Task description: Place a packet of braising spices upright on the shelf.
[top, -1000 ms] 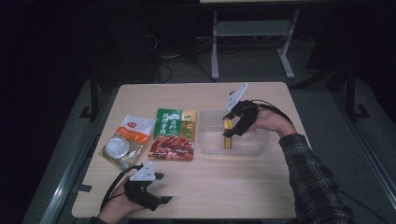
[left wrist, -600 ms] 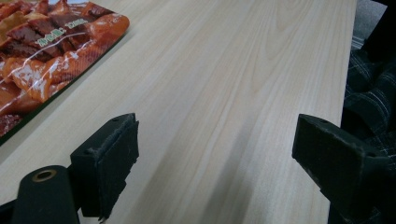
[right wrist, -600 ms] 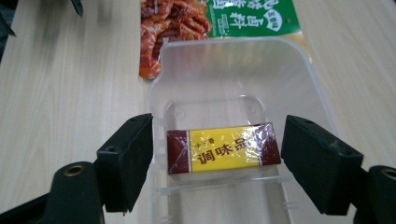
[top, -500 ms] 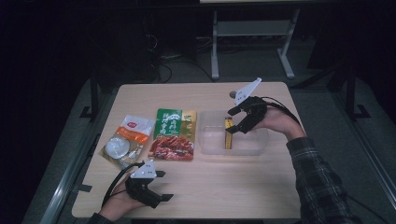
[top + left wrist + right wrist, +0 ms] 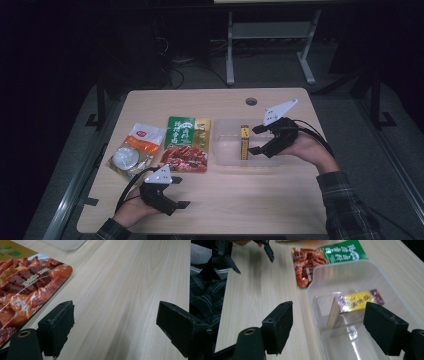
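A clear plastic container (image 5: pixel 227 150) sits right of the table's middle. A yellow box (image 5: pixel 244 142) with a dark red end rests in it on its narrow side (image 5: pixel 352 303). My right gripper (image 5: pixel 254 140) hovers just right of the box. Its jaws have just been opening and now stand wide apart, with nothing between the pads (image 5: pixel 280 325). My left gripper (image 5: pixel 180 192) rests open near the front edge over bare wood, beside a green and red snack packet (image 5: pixel 186 143) whose meat picture (image 5: pixel 22 290) shows at its left.
A white and orange packet (image 5: pixel 134 151) lies at the table's left. A cable hole (image 5: pixel 251 101) sits near the far edge. In the right gripper view the left gripper (image 5: pixel 252 258) shows far off at upper left. A metal stand (image 5: pixel 270 35) is beyond the table.
My right gripper has let go of the yellow box and drawn back to the right and slightly up, leaving the box in the container. The left gripper has stayed put.
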The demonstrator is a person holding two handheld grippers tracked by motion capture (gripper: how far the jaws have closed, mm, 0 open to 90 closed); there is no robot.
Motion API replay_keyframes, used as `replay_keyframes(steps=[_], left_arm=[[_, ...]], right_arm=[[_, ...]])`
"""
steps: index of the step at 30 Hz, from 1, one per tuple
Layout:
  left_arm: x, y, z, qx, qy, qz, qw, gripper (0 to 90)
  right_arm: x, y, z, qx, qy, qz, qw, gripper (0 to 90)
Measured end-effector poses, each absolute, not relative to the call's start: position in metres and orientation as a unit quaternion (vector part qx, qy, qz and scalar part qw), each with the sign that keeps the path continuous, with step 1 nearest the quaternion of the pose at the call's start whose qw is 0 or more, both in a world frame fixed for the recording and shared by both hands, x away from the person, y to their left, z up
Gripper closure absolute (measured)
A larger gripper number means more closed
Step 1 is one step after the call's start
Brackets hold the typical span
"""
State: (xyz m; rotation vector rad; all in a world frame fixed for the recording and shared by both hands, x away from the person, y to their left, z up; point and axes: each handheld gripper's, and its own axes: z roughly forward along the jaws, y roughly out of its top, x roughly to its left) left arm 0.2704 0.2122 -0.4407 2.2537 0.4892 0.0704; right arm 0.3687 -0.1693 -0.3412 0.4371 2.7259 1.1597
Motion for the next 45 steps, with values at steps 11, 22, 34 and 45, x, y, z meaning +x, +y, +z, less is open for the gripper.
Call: replay_keyframes(steps=[11, 22, 34, 45], left_arm=[[0.275, 0.209, -0.442, 0.893, 0.198, 0.030, 0.403, 14.6], [0.272, 0.210, -0.444, 0.894, 0.206, 0.032, 0.397, 14.7], [0.282, 0.226, -0.438, 0.891, 0.241, 0.069, 0.378, 15.8], [0.313, 0.234, -0.429, 0.873, 0.292, 0.087, 0.380, 49.2]], right_arm=[[0.331, -0.177, -0.363, 0.200, 0.891, 0.398, 0.084, 24.2], [0.300, -0.188, -0.404, 0.244, 0.875, 0.410, 0.080, 24.6], [0.266, -0.201, -0.441, 0.285, 0.866, 0.405, 0.075, 25.3], [0.255, -0.205, -0.448, 0.296, 0.865, 0.399, 0.070, 25.6]])
